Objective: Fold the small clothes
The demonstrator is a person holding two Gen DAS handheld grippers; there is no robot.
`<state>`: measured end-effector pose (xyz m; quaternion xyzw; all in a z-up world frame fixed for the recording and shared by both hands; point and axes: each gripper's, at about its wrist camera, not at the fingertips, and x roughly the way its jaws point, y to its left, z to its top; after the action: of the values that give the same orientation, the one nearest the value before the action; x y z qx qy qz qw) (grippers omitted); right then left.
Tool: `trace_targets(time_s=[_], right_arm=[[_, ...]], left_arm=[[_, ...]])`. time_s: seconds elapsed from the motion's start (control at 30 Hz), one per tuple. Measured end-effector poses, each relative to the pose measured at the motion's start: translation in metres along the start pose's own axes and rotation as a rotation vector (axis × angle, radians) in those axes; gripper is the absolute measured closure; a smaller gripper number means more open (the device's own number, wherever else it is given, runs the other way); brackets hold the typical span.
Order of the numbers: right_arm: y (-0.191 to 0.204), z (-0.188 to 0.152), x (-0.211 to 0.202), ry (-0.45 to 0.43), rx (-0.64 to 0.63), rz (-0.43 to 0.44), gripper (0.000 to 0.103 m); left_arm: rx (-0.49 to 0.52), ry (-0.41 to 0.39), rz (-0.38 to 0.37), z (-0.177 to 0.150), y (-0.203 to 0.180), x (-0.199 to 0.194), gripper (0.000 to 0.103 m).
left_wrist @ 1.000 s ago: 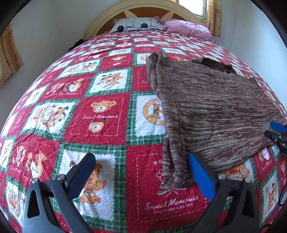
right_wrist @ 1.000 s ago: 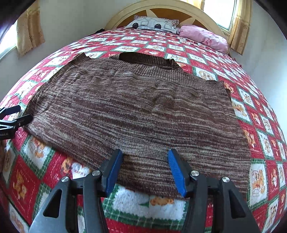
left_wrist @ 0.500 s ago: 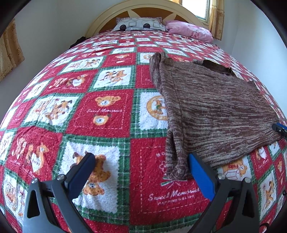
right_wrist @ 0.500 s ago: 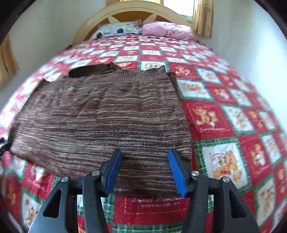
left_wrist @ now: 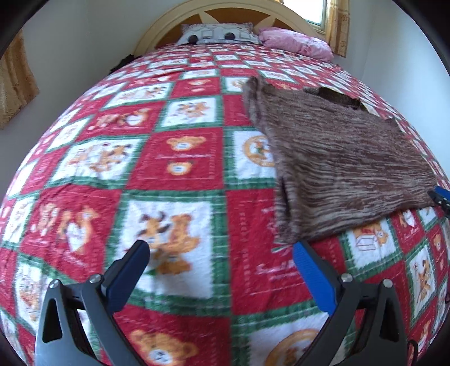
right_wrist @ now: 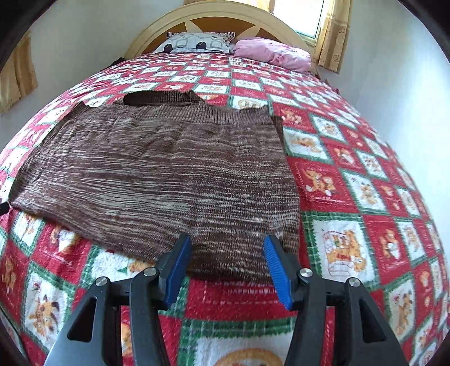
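A brown striped knitted top lies flat on the bed, its dark neckline towards the headboard. My right gripper hovers open just over the top's near hem, close to its right corner, with nothing pinched. In the left wrist view the top fills the right half. There my left gripper stands wide open above bare quilt, its right finger beside the top's near left corner. A blue tip of the right gripper shows at the far right edge.
The bed carries a red, green and white teddy-bear quilt. A patterned pillow and a pink pillow rest against the wooden headboard. White walls stand close on both sides, and a curtained window is at the back right.
The right gripper has slid right along the hem, from the middle to near the right corner. The left gripper has drawn back slightly, so the top's corner now lies just beyond its right finger.
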<state>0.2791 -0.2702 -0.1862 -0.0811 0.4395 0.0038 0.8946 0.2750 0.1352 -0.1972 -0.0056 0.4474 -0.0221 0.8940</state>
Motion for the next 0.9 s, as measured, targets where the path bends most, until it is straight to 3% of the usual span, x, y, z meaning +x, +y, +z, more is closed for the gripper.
trace_targets(time_s=[0.1, 0.23, 0.37, 0.53, 0.8, 0.9], right_arm=[[0.025, 0.009, -0.02, -0.056, -0.055, 0.041, 0.048], [0.08, 0.02, -0.034, -0.116, -0.171, 0.13, 0.048], [0.151, 0.024, -0.036, -0.134, -0.288, 0.224, 0.048], [0.229, 0.015, -0.038, -0.181, -0.451, 0.278, 0.048], [0.286, 0.014, -0.024, -0.186, -0.572, 0.258, 0.051], [0.292, 0.016, -0.017, -0.179, -0.581, 0.259, 0.062]], left_arm=[[0.016, -0.05, 0.027, 0.006, 0.009, -0.01, 0.0], [0.006, -0.044, 0.055, 0.027, 0.022, -0.004, 0.0], [-0.074, -0.033, -0.028, 0.053, 0.039, 0.007, 0.0], [-0.101, -0.051, -0.101, 0.089, 0.042, 0.022, 0.0], [-0.093, -0.024, -0.204, 0.127, 0.021, 0.062, 0.002], [-0.099, -0.006, -0.237, 0.135, 0.013, 0.078, 0.007]])
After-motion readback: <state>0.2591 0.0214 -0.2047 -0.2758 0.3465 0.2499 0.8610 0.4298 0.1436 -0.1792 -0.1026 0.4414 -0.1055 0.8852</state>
